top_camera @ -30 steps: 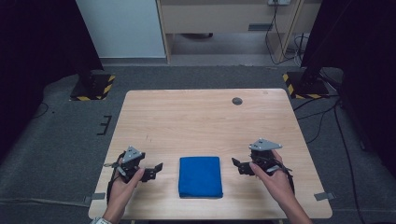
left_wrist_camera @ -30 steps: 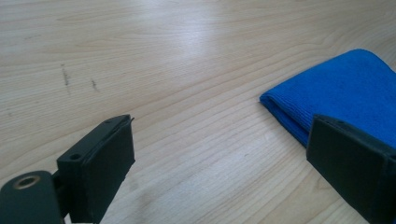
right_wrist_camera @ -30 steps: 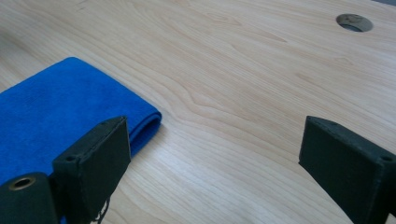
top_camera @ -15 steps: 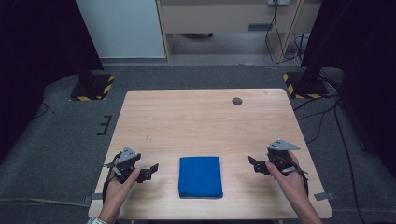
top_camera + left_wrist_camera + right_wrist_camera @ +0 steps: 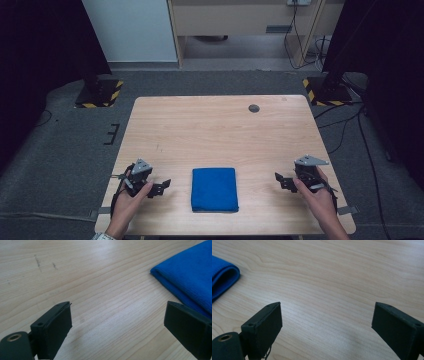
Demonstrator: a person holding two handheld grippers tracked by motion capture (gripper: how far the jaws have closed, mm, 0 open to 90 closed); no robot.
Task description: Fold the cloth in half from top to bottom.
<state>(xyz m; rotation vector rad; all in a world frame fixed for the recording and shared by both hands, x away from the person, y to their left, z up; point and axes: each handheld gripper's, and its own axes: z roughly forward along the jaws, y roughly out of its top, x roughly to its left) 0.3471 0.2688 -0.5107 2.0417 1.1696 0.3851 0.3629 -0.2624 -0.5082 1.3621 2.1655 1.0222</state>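
High view: both grippers, left (image 5: pixel 159 188) and right (image 5: pixel 281 181), rest fingers spread beside a folded blue microfibre cloth (image 5: pixel 215 188) on the light wooden table (image 5: pixel 215 130); a shallow pinch could unfold it.

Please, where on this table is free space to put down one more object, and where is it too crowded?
The widest bare patch of the table lies beyond the folded blue cloth, up to the small dark round spot near the far edge. Narrower bare strips lie between the cloth and each open gripper, left and right. The near edge is crowded by cloth, grippers and hands.
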